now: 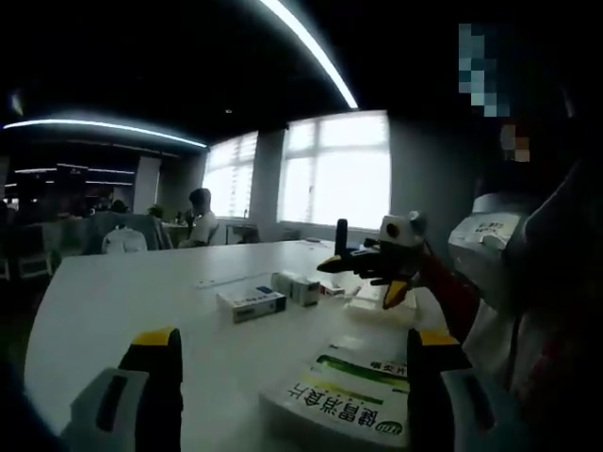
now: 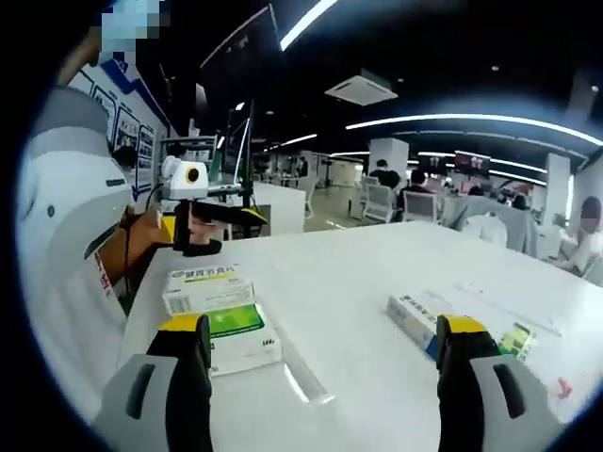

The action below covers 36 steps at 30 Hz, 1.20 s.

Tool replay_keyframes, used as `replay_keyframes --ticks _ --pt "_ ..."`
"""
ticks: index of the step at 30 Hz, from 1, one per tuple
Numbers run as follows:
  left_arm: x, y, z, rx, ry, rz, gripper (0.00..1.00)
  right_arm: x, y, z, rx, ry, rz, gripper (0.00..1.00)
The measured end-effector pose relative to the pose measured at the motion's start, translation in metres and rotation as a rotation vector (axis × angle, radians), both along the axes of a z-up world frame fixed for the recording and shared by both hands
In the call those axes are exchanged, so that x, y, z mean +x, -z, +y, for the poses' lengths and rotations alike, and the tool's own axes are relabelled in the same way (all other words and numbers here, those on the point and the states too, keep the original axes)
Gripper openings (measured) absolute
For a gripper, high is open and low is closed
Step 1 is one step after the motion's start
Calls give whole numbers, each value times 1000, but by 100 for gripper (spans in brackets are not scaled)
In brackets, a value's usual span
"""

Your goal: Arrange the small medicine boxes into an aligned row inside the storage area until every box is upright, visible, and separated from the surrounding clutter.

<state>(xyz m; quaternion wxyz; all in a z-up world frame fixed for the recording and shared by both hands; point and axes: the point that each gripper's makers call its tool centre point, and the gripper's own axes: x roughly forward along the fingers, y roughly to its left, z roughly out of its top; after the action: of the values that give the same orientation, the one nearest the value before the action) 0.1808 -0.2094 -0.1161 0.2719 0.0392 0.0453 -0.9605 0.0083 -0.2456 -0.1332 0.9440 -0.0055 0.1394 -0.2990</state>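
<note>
My left gripper (image 1: 297,381) hovers open over the white table (image 1: 141,292), with nothing between its jaws. A flat green-and-white medicine box (image 1: 350,395) lies just inside its right jaw. Farther off lie a blue-and-white box (image 1: 252,303) and a few small boxes (image 1: 298,287). The right gripper (image 1: 369,268) hangs above them from the right. In the right gripper view my right gripper (image 2: 325,372) is open and holds nothing. A white box with green print (image 2: 209,285) stands on its side behind a flat green box (image 2: 236,334). A blue-and-white box (image 2: 419,318) lies by the right jaw.
The person holding the grippers, in white clothes (image 2: 66,235), stands at the table's edge. A small green box (image 2: 516,341) lies far right. The left gripper (image 2: 226,218) hangs at the table's far end. People sit at desks (image 1: 200,221) by the bright windows.
</note>
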Motion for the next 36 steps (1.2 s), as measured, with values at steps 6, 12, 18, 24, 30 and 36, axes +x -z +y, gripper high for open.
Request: replay_keyframes --ticks 6,12,18,24,30,36 --pt "1 2 -4 6 -11 19 100 -9 0 1 -9 18 32 99" --pt "3 1 -7 8 -10 2 100 -16 -6 2 -62 22 75 100" --pt "8 1 -4 0 -21 -5 100 -27 -5 -2 -75 52 107 99" --pt "12 1 -4 4 -32 9 100 -32 -7 0 -78 67 128 98" --pt "15 -5 -6 -11 -30 -18 100 -39 -8 3 -87 101 135 98" --pt "16 -4 -1 -9 -27 -13 100 -48 -7 8 -88 141 131 97"
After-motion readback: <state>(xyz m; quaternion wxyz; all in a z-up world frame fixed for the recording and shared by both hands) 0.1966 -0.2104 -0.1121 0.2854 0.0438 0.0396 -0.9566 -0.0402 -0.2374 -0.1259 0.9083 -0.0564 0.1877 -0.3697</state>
